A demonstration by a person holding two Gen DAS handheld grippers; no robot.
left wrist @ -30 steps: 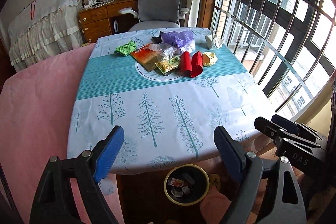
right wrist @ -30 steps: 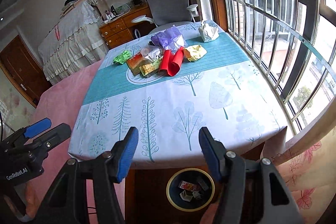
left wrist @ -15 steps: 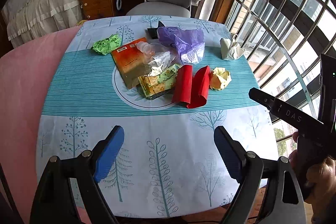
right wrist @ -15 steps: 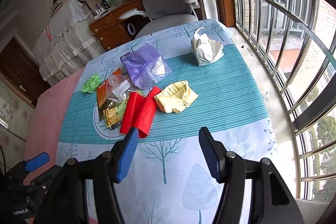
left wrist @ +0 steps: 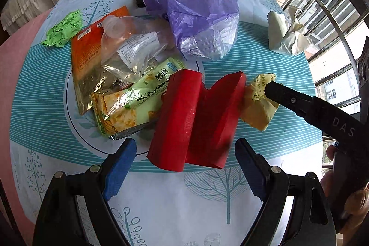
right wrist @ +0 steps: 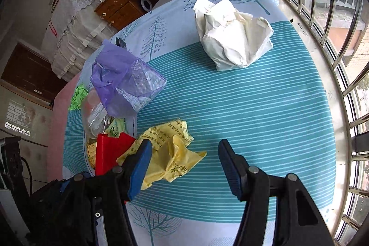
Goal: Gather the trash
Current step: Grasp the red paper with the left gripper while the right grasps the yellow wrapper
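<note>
Currently, items on the surface [left wrist: 161, 204], listed left to right; none collected yet.

- Green crumpled paper [left wrist: 63, 30]: far left, apart from the heap. In the right wrist view only a sliver shows.
- Orange packet [left wrist: 85, 54], clear plastic bag [left wrist: 131, 47], green cracker wrapper [left wrist: 131, 103]: overlapped. Risk: a pinch on one likely drags its neighbours or lifts only a slippery corner.
- Left claw [left wrist: 185, 167]: jaws wide apart, holding nothing, just short of the red folded card [left wrist: 191, 117]. Risk: the curled card may spring or slide out of a shallow bite.
- Purple plastic bag [left wrist: 198, 15]: limp, behind the heap; a small dark object [left wrist: 139, 0] is mostly hidden behind it, kind not discernible.
- Yellow crumpled wrapper [right wrist: 170, 153]: touching the red card. Right claw [right wrist: 183, 167]: jaws wide apart, empty; one finger overlaps the wrapper's left edge, and contact cannot be judged. Risk: closing here may catch the card too.
- White crumpled paper bag [right wrist: 233, 36]: far right, well apart.
- No bin is in view.
</note>
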